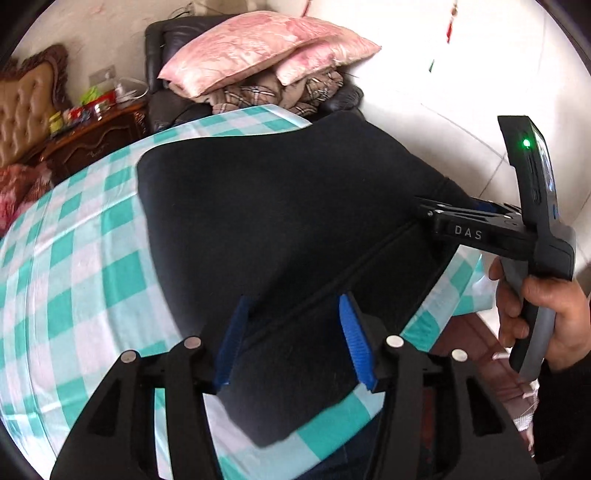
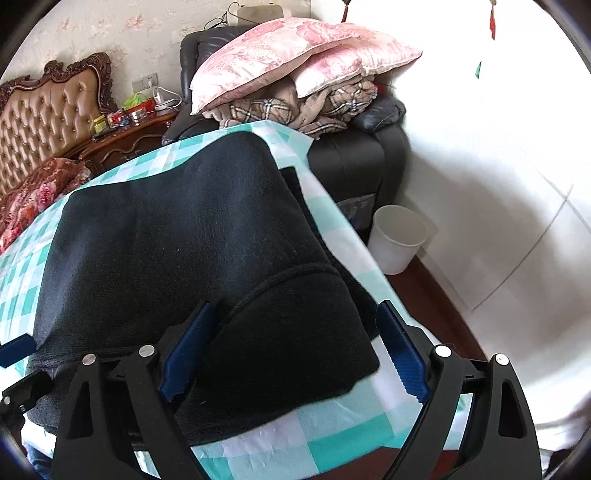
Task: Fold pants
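checkered cloth (image 1: 74, 266) bears dark pants (image 1: 258, 206); both grippers' fingers (image 1: 232, 343) released; only right wrist shows white bin (image 2: 397, 240).

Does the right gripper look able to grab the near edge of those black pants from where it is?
Probably yes. The right gripper stands open right over the pants on the checked cloth, with nothing in between.

A home bedroom is showing here: a tufted headboard (image 2: 48, 122) with carved wood trim is standing against floral wallpaper (image 2: 110, 33), a cluttered nightstand (image 2: 125, 140) is sitting beside it, pink pillows (image 2: 295, 51) and a plaid blanket (image 2: 325, 99) are lying piled on a dark armchair (image 2: 362, 162), and a white bin (image 2: 397, 240) is standing on the floor.
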Action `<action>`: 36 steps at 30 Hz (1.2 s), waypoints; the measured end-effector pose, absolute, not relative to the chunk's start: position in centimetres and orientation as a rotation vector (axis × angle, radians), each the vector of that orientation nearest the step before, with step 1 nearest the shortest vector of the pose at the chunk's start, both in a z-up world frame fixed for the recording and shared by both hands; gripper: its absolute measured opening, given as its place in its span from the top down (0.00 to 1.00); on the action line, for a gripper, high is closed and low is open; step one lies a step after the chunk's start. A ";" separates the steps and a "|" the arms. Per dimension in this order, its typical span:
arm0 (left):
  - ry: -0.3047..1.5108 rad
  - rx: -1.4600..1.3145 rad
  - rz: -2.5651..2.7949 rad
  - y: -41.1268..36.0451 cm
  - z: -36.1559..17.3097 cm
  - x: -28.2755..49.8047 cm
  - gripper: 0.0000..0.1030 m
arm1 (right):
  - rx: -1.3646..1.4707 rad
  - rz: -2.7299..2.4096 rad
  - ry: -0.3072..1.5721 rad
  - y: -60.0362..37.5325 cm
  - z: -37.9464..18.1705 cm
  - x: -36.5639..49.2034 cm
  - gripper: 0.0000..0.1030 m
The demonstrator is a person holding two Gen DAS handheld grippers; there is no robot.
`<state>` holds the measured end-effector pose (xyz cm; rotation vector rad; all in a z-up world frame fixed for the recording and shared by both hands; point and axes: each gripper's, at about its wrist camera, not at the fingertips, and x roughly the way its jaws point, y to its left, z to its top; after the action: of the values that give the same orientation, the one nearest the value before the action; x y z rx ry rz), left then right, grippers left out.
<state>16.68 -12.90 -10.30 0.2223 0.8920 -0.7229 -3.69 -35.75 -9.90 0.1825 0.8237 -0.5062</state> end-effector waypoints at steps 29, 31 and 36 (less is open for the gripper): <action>0.732 0.094 -0.600 -9.1 -3.8 13.8 0.02 | 0.057 -0.547 0.780 -28.9 -3.9 -9.8 0.17; 0.749 0.101 -0.602 -9.3 -4.0 13.8 0.02 | 0.056 -0.543 0.780 -28.9 -3.8 -9.9 0.17; 0.753 0.108 -0.611 -9.4 -4.0 13.7 0.02 | 0.059 -0.541 0.779 -29.0 -3.9 -9.7 0.17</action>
<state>13.71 -9.43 -4.02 0.1078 0.7535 -0.6106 -9.67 -29.01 -3.93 0.0594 0.7793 -0.5415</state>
